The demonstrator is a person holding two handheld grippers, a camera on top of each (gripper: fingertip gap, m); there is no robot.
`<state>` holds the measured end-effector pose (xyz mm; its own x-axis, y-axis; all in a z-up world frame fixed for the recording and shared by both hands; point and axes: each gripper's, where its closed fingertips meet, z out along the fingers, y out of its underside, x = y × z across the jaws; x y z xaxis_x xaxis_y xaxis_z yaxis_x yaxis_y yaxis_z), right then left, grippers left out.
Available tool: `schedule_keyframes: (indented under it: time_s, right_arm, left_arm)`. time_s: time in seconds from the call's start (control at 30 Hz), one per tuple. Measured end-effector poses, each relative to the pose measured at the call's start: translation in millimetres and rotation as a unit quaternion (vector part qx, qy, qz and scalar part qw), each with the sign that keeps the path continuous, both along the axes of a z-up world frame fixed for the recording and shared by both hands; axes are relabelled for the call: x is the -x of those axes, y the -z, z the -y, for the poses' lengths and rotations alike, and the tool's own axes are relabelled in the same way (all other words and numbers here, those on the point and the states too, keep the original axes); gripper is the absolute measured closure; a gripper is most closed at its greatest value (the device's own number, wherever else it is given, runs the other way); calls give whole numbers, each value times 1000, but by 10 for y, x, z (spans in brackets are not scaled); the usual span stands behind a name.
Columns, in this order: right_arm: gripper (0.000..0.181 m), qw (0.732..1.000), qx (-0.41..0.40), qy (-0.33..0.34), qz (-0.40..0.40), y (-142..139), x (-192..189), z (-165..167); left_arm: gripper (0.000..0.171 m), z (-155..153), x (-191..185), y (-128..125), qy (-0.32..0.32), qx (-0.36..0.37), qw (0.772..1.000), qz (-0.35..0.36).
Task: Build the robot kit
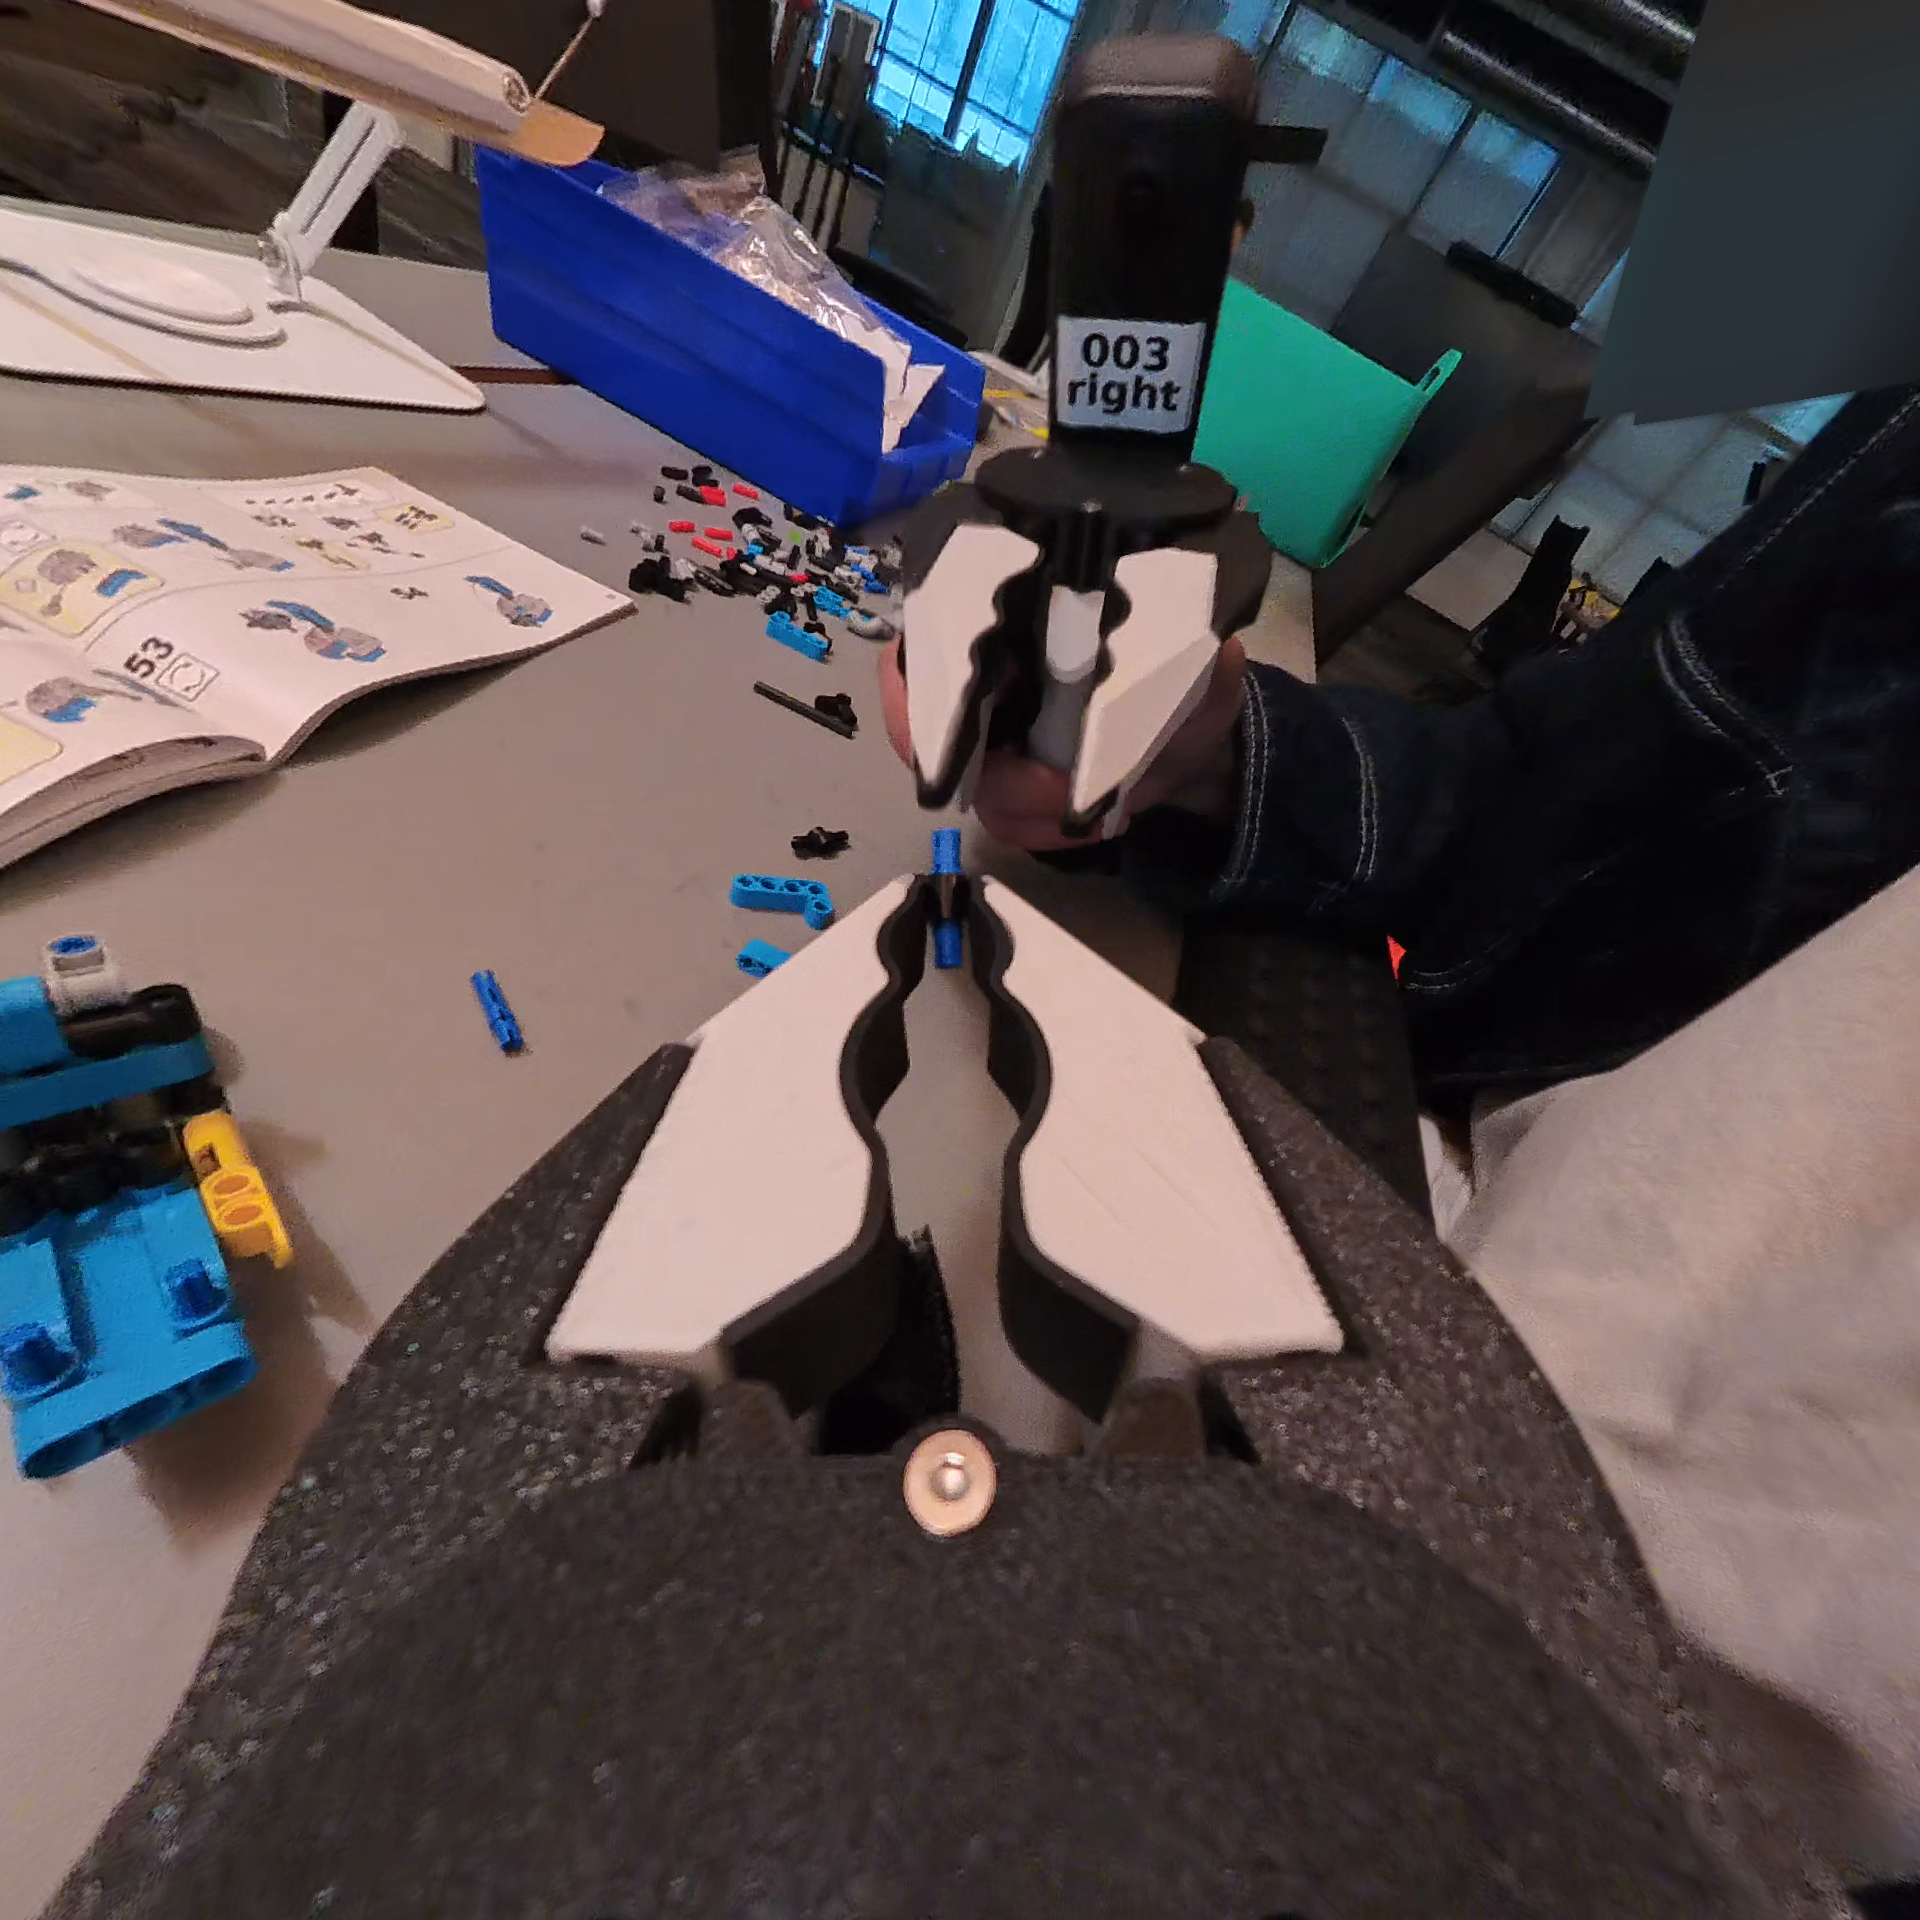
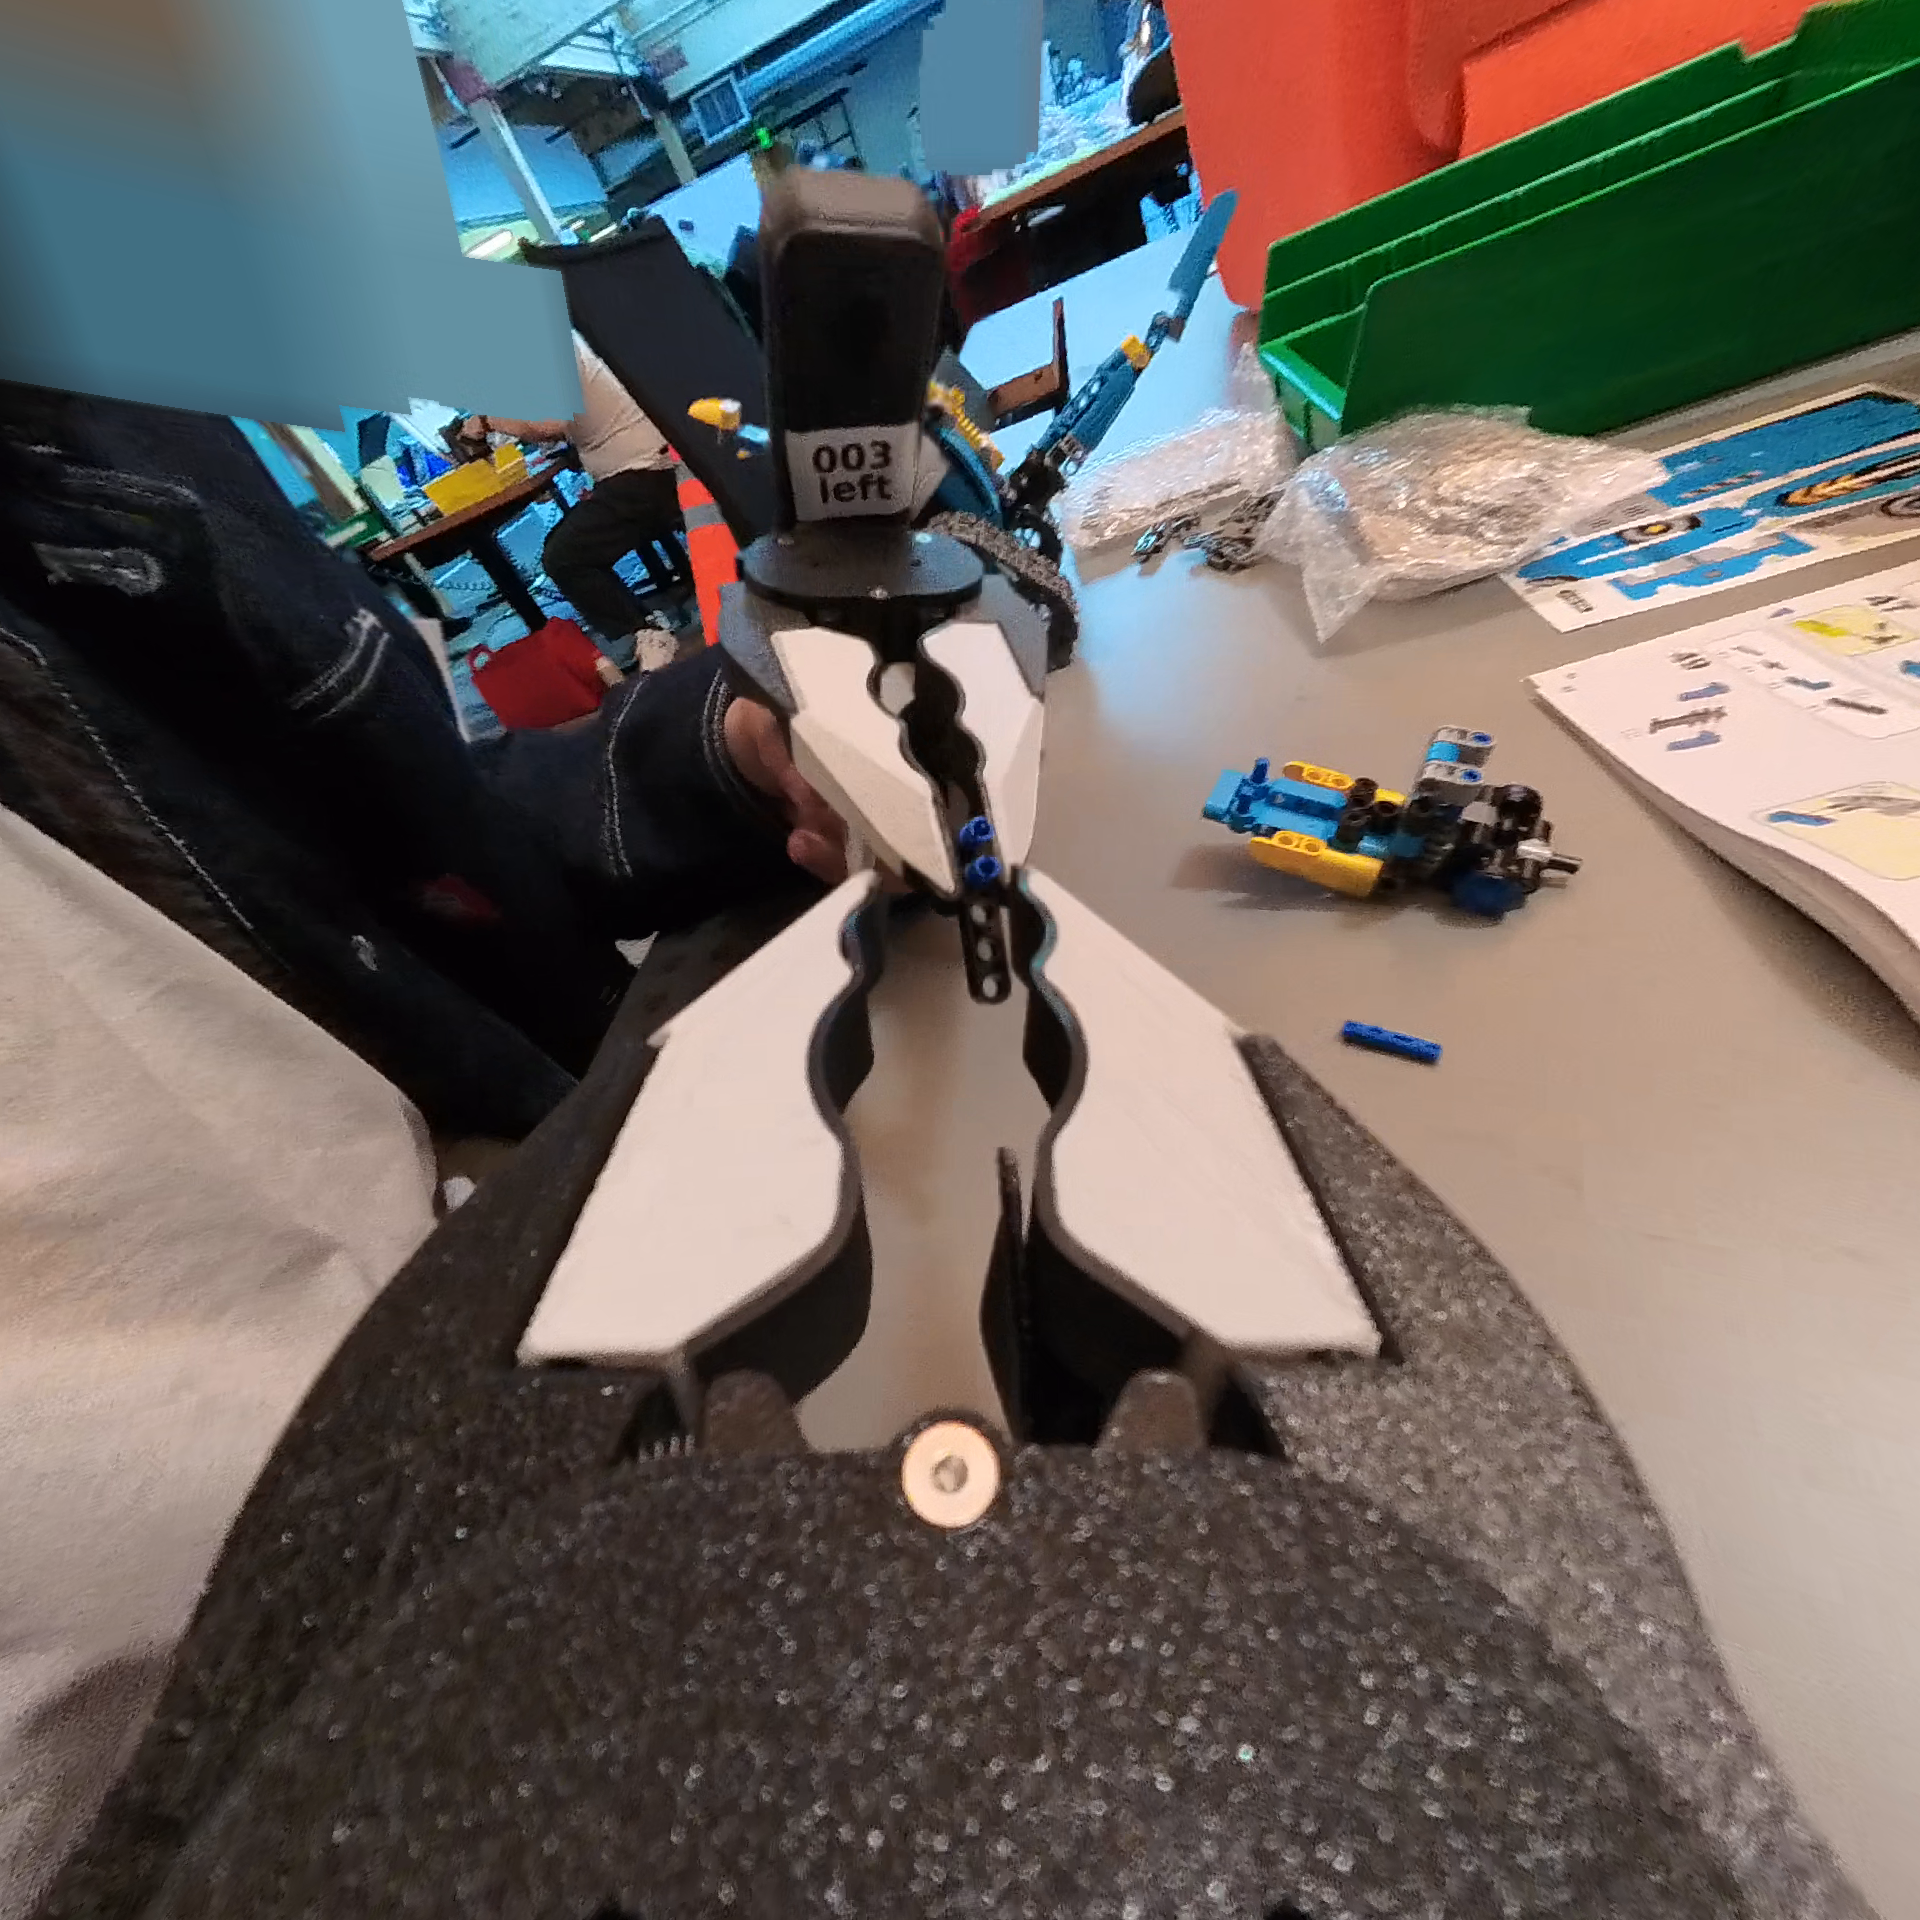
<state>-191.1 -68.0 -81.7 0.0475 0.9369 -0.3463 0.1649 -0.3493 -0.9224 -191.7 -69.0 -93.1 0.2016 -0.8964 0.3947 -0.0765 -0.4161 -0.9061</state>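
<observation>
Black perforated beam (image 2: 985, 940) with blue pins on it sits clamped at the tips of my left gripper (image 1: 943, 896), and from the left wrist view I only see it end-on, a blue pin (image 1: 944, 852) poking out past the tips. My right gripper (image 2: 940, 902) has its jaws parted around that beam, close to it but not closing on it as far as I can tell. Both are held above the grey table (image 1: 582, 790). Left of the beam from the left wrist view lie a blue bent piece (image 1: 781, 898) and a loose blue pin (image 1: 496, 1010), then the half-built blue and yellow model (image 1: 114, 1195). Beyond them, the open instruction booklet (image 1: 208, 623) and a blue bin (image 1: 717, 332).
</observation>
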Motion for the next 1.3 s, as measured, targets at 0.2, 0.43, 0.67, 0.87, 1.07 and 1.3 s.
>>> schedule_keyframes:
  time_s: [0.2, 0.43, 0.67, 0.87, 1.07, 1.3]
  right_arm:
    - [164, 1000, -14, -11, -8, -25, 67, 65]
    - [172, 999, -25, -27, -5, -3, 117, 137]
    - [178, 1000, -10, -28, 0, 9, 91, 113]
    - [179, 981, 123, 35, -145, -382, -31, -235]
    - [178, 975, 134, 49, -171, -446, 34, -248]
    - [178, 979, 123, 40, -155, -407, 84, -181]
  left_arm:
    - [164, 94, -39, -25, 16, -23, 1000, -2]
    - [164, 187, -87, -23, 35, -44, 998, -10]
    - [164, 162, -90, -19, 31, -33, 999, -7]
    - [143, -52, 1, -240, -5, 69, 993, 91]
    - [146, -38, -111, -306, -3, 70, 991, 112]
    - [164, 4, -117, -311, 11, 61, 992, 110]
